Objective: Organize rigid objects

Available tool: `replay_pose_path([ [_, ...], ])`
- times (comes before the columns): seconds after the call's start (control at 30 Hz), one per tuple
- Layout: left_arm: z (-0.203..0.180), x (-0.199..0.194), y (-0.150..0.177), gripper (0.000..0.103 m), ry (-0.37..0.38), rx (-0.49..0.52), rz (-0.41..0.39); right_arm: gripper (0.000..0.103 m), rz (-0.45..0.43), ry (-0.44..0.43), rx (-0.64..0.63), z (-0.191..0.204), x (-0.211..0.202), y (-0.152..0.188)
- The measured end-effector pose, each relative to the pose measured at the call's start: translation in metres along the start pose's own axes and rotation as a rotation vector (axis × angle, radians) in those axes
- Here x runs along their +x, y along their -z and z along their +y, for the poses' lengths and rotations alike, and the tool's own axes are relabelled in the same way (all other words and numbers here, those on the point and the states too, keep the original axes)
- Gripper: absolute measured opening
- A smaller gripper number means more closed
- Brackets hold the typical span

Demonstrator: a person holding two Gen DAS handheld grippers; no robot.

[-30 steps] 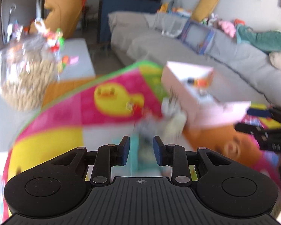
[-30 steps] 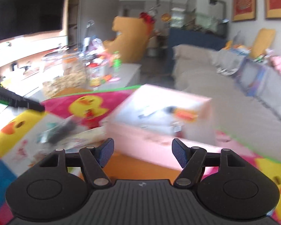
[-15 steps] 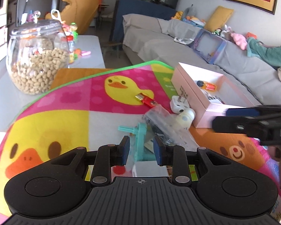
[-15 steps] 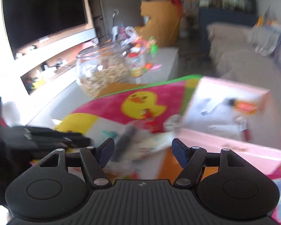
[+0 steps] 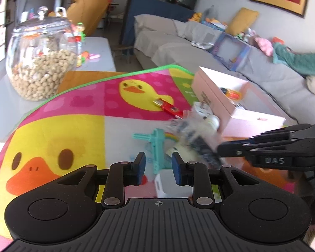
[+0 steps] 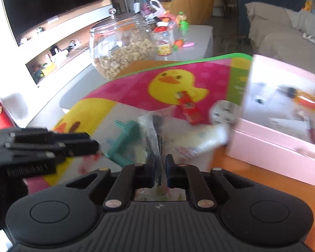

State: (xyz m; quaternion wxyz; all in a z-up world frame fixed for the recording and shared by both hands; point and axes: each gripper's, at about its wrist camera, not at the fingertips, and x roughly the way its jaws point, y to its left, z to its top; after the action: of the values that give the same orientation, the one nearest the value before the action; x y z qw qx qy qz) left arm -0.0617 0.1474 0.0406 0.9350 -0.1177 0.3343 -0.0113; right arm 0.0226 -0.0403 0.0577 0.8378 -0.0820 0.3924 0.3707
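Observation:
My right gripper [image 6: 159,168] is shut on a clear plastic bag [image 6: 152,130] holding a dark object; the bag also shows in the left wrist view [image 5: 196,138], pinched by the right gripper's fingers [image 5: 237,147]. My left gripper [image 5: 157,168] is open and empty, above a teal toy [image 5: 157,145] and a white block [image 5: 168,183]. A red lighter [image 5: 168,107], a white plug [image 5: 201,109] and a cream tube [image 6: 201,138] lie on the duck mat [image 5: 73,130]. The open pink box [image 5: 237,109] holds small items.
A glass jar of nuts [image 5: 42,56] stands at the mat's far left on the white table [image 5: 98,54]. A grey sofa [image 5: 189,42] runs behind the box. A TV [image 6: 52,2] and shelf are at the left.
My right gripper has swung left from the pink box and closed on the plastic bag. The left gripper has held nearly still, open above the teal toy.

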Motion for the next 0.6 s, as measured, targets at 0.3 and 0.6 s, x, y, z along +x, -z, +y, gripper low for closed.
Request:
replay_pose_path([
  [0.3,-0.044,0.004,0.008,0.03,0.023,0.184,0.025,0.008,-0.043,0.212,-0.013,-0.045,-0.056,0.045],
  [0.6,-0.038,0.0,0.013,0.03,-0.085,0.137,0.047,0.052,-0.148,0.269,0.026,-0.064,-0.076,0.06],
])
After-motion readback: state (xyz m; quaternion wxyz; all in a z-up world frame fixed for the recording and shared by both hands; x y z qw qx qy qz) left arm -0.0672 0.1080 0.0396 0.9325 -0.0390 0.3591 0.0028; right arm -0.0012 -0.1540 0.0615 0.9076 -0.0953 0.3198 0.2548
